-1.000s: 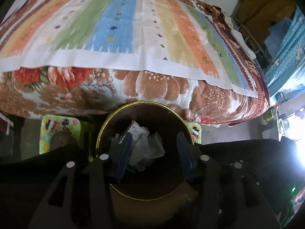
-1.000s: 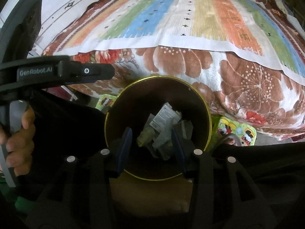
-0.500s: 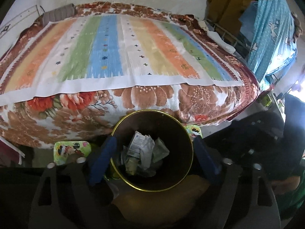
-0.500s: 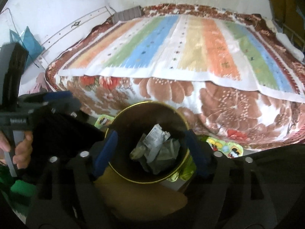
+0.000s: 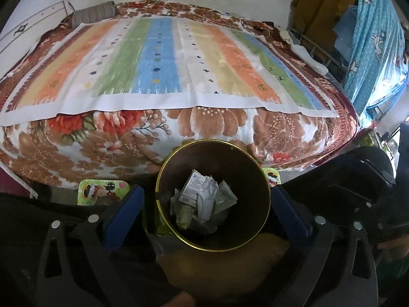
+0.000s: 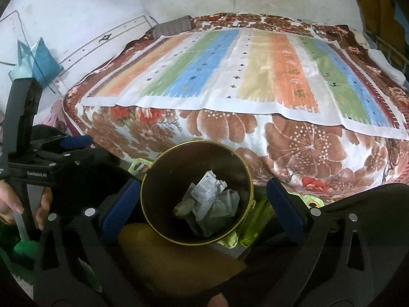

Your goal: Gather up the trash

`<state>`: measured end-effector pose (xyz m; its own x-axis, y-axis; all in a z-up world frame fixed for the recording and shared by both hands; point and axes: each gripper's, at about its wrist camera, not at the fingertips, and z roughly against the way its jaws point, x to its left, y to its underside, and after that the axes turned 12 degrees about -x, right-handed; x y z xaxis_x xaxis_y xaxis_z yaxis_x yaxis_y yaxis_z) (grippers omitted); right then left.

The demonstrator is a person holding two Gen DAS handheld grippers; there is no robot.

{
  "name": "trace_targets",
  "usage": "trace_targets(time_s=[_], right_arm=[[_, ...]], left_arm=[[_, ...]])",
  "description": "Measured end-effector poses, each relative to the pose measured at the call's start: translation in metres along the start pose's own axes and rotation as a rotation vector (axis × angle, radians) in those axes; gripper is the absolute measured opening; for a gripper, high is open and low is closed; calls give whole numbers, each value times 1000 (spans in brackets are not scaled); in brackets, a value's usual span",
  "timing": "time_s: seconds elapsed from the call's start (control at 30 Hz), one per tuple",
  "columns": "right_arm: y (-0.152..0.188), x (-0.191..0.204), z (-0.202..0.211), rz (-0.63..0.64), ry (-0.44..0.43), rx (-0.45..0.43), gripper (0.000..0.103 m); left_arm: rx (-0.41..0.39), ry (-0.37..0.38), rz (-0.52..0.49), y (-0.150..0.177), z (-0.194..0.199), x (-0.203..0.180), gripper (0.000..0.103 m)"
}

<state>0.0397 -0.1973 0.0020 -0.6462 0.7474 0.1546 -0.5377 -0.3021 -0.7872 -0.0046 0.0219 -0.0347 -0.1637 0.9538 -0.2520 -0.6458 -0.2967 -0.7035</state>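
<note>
- Both jaws have just been opening: the left hand-held gripper (image 5: 208,208) and right hand-held gripper (image 6: 202,206) now stand wide, with nothing between them.
- The crumpled trash (image 5: 202,202) lies in the gold-rimmed bin (image 5: 163,174) at 6 o'clock, below the bed (image 5: 163,58).
- The bed top looks clear, so collecting seems about finished.

Floral-blanketed bed (image 5: 122,138) under striped cloth (image 5: 158,61), white wall (image 6: 76,7), blue curtain (image 5: 375,51)

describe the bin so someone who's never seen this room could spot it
Find the big bed with the striped cloth on top. On the floor at its near side stands the bin: round, dark inside, with crumpled paper in it. Its thin gold rim marks it out.
</note>
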Motion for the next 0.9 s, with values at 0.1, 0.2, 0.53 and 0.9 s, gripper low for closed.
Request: trace_targets(time_s=[0.1, 0.2, 0.53, 0.9], right_arm=[[1, 0, -1, 2, -2, 7, 94], [2, 1, -2, 4, -1, 13, 94], [3, -1, -6, -1, -8, 32, 94], [5, 0, -7, 0, -15, 34, 94]], left_arm=[[14, -20, -10, 2, -4, 0, 97], [17, -22, -10, 1, -5, 0, 97], [0, -4, -9, 1, 0, -1, 97], [7, -13, -9, 1, 0, -3, 97]])
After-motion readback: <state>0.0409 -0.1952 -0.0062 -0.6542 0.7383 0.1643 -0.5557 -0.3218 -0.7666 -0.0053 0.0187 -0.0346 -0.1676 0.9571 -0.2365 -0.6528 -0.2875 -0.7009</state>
